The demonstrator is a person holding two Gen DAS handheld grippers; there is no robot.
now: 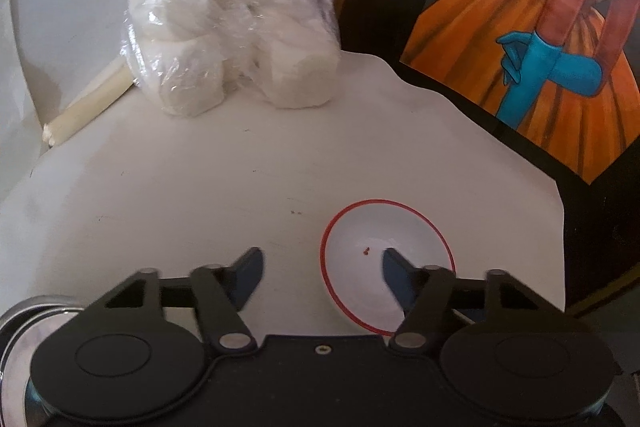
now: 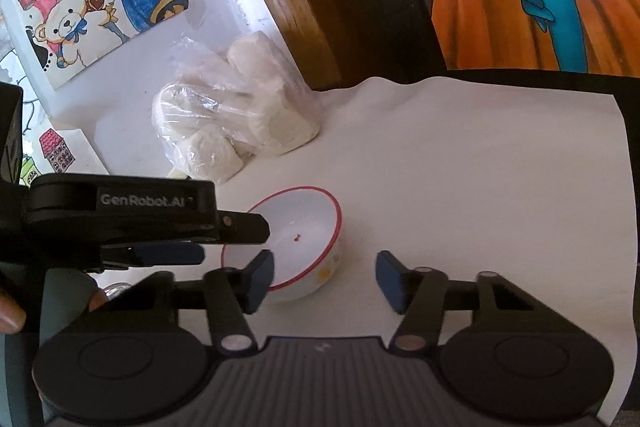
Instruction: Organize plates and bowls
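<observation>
- Red-rimmed white bowl (image 2: 294, 247): upright on white sheet (image 2: 480, 167), in front of a plastic bag of white rolls (image 2: 236, 119).
- Left gripper (image 1: 322, 259): jaws apart, astride bowl's near rim, one finger inside; no pad pressing.
- Right gripper (image 2: 326, 277): jaws apart, gripping nothing, just beside bowl.
- Step, judged: approach to grasp. Next: close left jaws on rim, lift level.

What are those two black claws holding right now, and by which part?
Nothing yet. The left gripper straddles the rim of the red-rimmed bowl without pinching it; the right gripper stands open near it.
</observation>
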